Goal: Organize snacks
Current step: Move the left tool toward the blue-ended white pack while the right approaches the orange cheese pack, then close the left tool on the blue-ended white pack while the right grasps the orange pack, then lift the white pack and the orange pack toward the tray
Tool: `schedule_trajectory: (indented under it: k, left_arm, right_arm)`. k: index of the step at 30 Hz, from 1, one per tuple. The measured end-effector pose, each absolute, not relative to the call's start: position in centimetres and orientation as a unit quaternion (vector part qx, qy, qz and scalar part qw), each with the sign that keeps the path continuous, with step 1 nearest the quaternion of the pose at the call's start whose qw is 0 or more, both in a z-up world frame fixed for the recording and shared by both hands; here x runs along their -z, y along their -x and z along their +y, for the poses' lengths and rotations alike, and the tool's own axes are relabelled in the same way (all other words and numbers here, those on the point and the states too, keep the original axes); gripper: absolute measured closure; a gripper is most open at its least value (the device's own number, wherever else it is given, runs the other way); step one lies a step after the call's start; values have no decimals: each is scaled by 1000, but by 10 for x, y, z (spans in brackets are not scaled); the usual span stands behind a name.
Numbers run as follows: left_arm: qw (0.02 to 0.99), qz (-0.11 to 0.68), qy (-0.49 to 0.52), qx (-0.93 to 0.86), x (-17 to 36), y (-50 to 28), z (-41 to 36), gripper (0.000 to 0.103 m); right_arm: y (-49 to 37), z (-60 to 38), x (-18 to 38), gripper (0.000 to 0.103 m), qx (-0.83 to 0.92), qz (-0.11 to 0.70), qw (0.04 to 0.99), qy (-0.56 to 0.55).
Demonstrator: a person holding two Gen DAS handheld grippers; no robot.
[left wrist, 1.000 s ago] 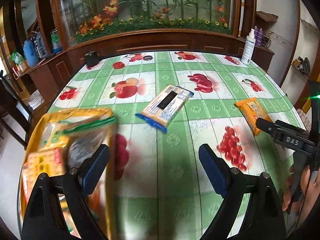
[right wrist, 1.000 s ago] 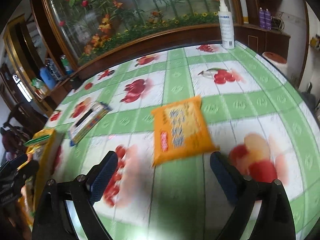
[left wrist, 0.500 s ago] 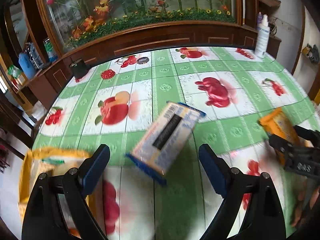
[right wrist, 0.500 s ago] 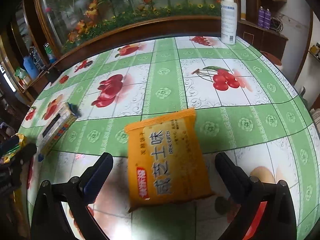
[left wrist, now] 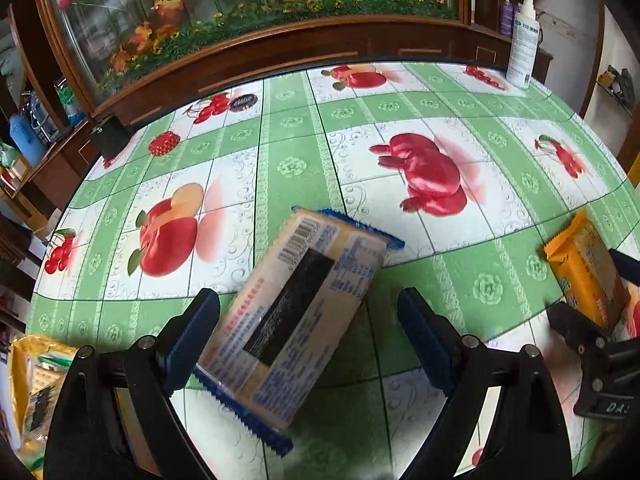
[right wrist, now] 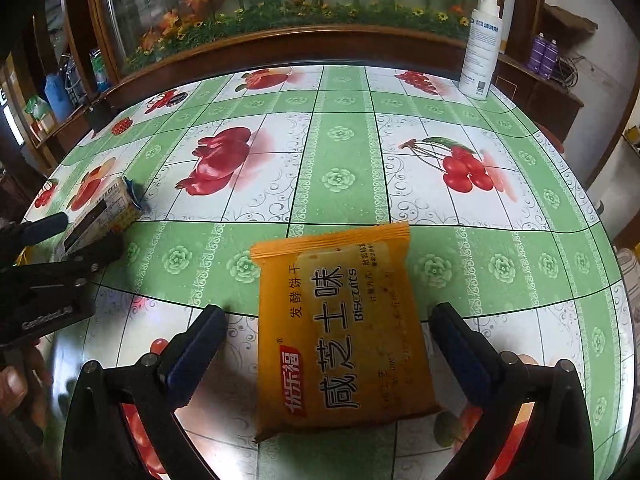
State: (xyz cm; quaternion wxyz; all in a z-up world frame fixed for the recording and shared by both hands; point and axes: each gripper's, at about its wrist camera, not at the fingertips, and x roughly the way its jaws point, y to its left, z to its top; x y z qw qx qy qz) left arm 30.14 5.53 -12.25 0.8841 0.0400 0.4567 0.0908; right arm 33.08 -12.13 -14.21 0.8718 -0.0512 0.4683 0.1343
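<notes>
A long cracker packet with blue crimped ends [left wrist: 296, 328] lies slanted on the green fruit-print tablecloth [left wrist: 292, 128]. My left gripper [left wrist: 308, 312] is open, its fingers on either side of the packet and its left pad close to the packet's edge. An orange biscuit packet [right wrist: 344, 340] lies flat between the wide-open fingers of my right gripper [right wrist: 328, 322], with neither pad pressing it. The orange packet [left wrist: 584, 276] and the right gripper [left wrist: 592, 344] also show in the left wrist view at the right. In the right wrist view, the left gripper [right wrist: 60, 256] hangs over the cracker packet [right wrist: 100, 216].
A yellow bag holding snacks [left wrist: 28, 392] sits at the table's near left edge. A white spray bottle [right wrist: 482, 48] stands at the far right corner and a small black object [left wrist: 108, 136] at the far left. A wooden cabinet with a plant display runs behind the table.
The left gripper has moved away from the yellow bag and over the cracker packet, which now lies between its fingers. The right gripper has closed in on the orange packet, its fingers spread slightly wider.
</notes>
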Motion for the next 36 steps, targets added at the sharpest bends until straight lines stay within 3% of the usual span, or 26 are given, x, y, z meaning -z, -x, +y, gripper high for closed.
schedule_trajectory:
  k: [6,8,13,22,29,36]
  left_arm:
    - [891,447,-12,-78,126,-299,60,12]
    - [892,445,-1,-74,126,-296,61,18]
    - [892,447,11,-61,124,-289,52,46]
    - [892,450,16,-44,123,-257,37,49]
    - [892,449,23,-45,123,-225,33,49]
    - [893,445,25,-54,124,-191,23,49]
  right_arm:
    - [-331,-120,142,0,-135,469,871,53]
    - [-331,-120,142,0,-136,469,871,53]
    - [-329,-116,142,0,-152,470,868,59]
    - [-307,-116,140,6,-185,465,863,70]
    - [-283,-131,135,22,-206,454,866,43]
    - [-279,-126,134,17,-189,454,870,47]
